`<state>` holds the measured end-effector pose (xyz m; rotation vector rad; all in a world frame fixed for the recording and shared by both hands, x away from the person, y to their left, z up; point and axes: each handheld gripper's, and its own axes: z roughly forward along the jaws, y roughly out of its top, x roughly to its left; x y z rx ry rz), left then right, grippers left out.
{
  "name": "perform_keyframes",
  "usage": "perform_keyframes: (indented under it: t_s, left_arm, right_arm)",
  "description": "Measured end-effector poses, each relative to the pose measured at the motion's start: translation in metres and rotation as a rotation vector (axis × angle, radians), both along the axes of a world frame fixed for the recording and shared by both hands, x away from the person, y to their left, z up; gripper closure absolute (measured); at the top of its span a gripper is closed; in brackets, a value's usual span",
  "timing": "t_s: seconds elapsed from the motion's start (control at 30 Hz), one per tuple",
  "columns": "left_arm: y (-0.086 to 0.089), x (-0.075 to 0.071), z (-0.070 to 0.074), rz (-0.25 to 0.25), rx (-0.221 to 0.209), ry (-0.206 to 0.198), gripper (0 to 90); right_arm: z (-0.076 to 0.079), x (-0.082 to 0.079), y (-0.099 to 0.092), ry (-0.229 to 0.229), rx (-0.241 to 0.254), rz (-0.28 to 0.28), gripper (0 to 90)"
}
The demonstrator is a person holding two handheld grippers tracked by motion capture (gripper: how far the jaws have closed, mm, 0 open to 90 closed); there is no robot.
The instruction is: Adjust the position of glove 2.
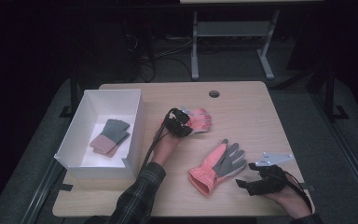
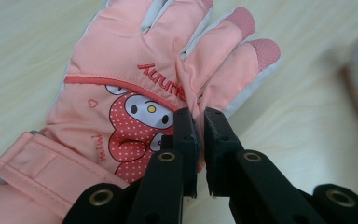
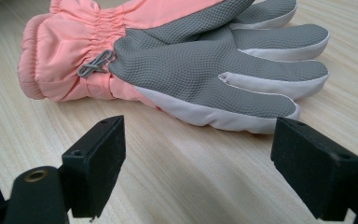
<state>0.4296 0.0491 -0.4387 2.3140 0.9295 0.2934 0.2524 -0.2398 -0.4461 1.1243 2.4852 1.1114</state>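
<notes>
- A person sits at a light wooden table, with a two-jaw gripper in each hand.
- The left gripper has its jaws pinched almost together on a fold of fabric of a pink glove with a cartoon print. The fold sits at the base of the glove's fingers.
- In the high view this printed glove lies near the middle of the table, just right of a white box.
- The box holds a grey and brown pair of gloves, lying flat on its floor.
- The right gripper rests low over the table with its jaws spread wide and nothing between them.
- A second pink glove lies palm up just beyond those jaws, not touching them; its palm is grey and textured.
- In the high view, this second glove lies between the two hands.
</notes>
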Motion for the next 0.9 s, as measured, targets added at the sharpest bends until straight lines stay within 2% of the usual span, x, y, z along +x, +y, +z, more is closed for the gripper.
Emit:
perform_keyframes:
  t_s: [0.1,0.23,0.27,0.37,0.43,0.6,0.77,0.9]
  left_arm:
    - [-0.015,-0.005,-0.002,-0.036,-0.006,0.006,82.9]
    - [-0.017,-0.007,0.001,-0.057,-0.015,0.007,73.6]
    - [-0.015,-0.007,0.004,-0.059,-0.023,0.011,74.0]
    - [-0.006,-0.004,0.016,-0.055,-0.037,0.001,84.6]
    - [0.001,0.002,0.024,-0.039,-0.039,-0.011,89.6]
    - [0.017,0.027,0.036,0.024,0.017,-0.052,89.7]
    - [0.022,0.054,0.025,0.077,0.054,-0.021,89.8]
    - [0.023,0.063,0.015,0.091,0.085,0.004,89.8]
  right_arm:
    - [0.0,0.0,0.0,0.001,0.001,-0.001,17.6]
    - [0.0,0.0,-0.001,0.001,0.001,-0.001,17.6]
    - [0.0,0.0,-0.001,0.002,0.001,0.0,17.6]
    - [0.0,0.0,0.0,0.001,0.004,-0.002,17.6]
    - [0.0,0.0,0.0,0.002,0.003,-0.002,17.6]
    - [0.001,-0.001,0.001,-0.002,0.003,0.002,17.6]
    - [0.001,-0.001,0.001,0.006,0.008,-0.003,17.6]
    - [0.001,0.0,-0.001,0.003,0.012,0.002,17.7]
